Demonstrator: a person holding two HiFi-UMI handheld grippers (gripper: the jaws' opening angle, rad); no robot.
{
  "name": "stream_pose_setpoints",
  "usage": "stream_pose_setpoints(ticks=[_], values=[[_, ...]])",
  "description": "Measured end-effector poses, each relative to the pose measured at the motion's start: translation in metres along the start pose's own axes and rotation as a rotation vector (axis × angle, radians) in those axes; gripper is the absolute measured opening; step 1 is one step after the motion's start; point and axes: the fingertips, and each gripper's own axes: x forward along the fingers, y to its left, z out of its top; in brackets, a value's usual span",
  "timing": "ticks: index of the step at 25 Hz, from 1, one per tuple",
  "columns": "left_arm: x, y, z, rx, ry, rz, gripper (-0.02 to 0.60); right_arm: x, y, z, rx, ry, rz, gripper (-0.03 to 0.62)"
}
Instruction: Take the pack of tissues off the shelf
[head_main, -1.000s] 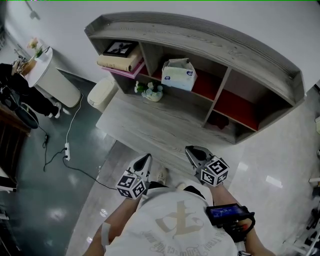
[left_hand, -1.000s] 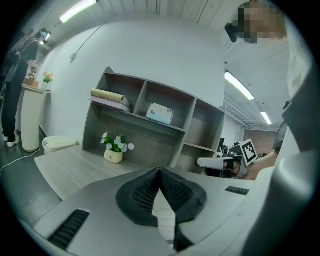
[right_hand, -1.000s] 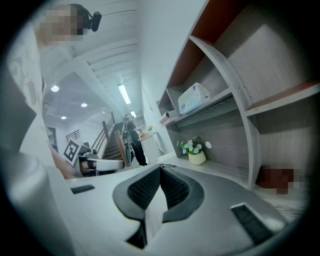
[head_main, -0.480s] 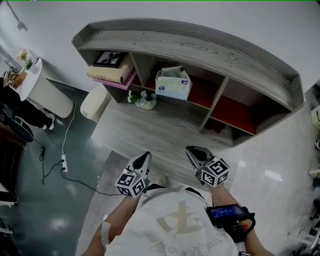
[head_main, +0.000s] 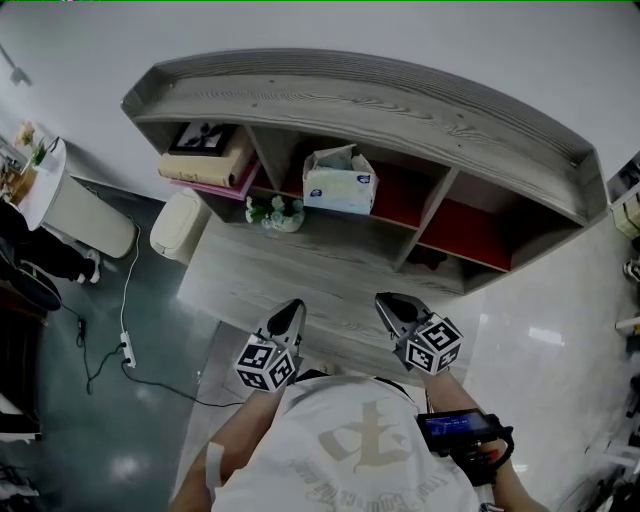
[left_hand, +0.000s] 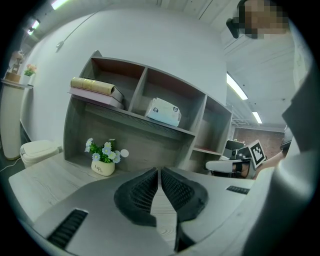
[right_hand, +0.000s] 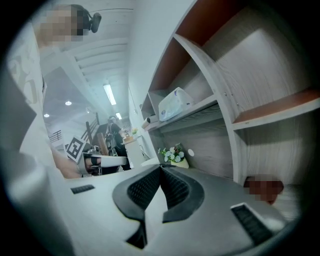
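The pack of tissues (head_main: 338, 180), white with blue print, sits in the middle upper compartment of the grey wooden shelf (head_main: 380, 100). It also shows in the left gripper view (left_hand: 164, 111) and in the right gripper view (right_hand: 175, 103). Both grippers are held close to the person's chest, well short of the shelf. My left gripper (head_main: 290, 312) (left_hand: 158, 171) points at the shelf; its jaws are opening by a thin slit, with nothing between them. My right gripper (head_main: 393, 305) (right_hand: 160, 167) is shut and empty, its tips touching.
A grey desk top (head_main: 300, 270) lies between me and the shelf. A small flower pot (head_main: 272, 212) stands on it below the tissues. Stacked books (head_main: 205, 165) fill the left compartment. A white bin (head_main: 177, 225) stands on the floor at the left.
The head view has shifted, so the shelf and tissues sit further left and lower in the picture. Both grippers stay by the chest.
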Motion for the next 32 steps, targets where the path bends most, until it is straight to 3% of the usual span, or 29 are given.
stream_pose_setpoints(ticks=[4,10,18,20,32], values=[[0.012,0.004,0.011,0.015,-0.001,-0.028,0.035,0.003,-0.006,0.004,0.005,-0.011,-0.031,0.005],[0.033,0.006,0.032,0.035,-0.002,-0.087,0.104,0.010,-0.015,0.012,0.004,-0.029,-0.073,0.005],[0.054,0.016,0.081,0.092,-0.038,-0.123,0.135,0.020,-0.023,0.019,0.013,-0.044,-0.121,0.005],[0.058,0.020,0.093,0.109,-0.043,-0.118,0.186,0.023,-0.025,0.020,0.016,-0.046,-0.131,0.005],[0.085,0.028,0.152,0.175,-0.082,-0.140,0.186,0.033,-0.030,0.020,0.024,-0.042,-0.171,0.005]])
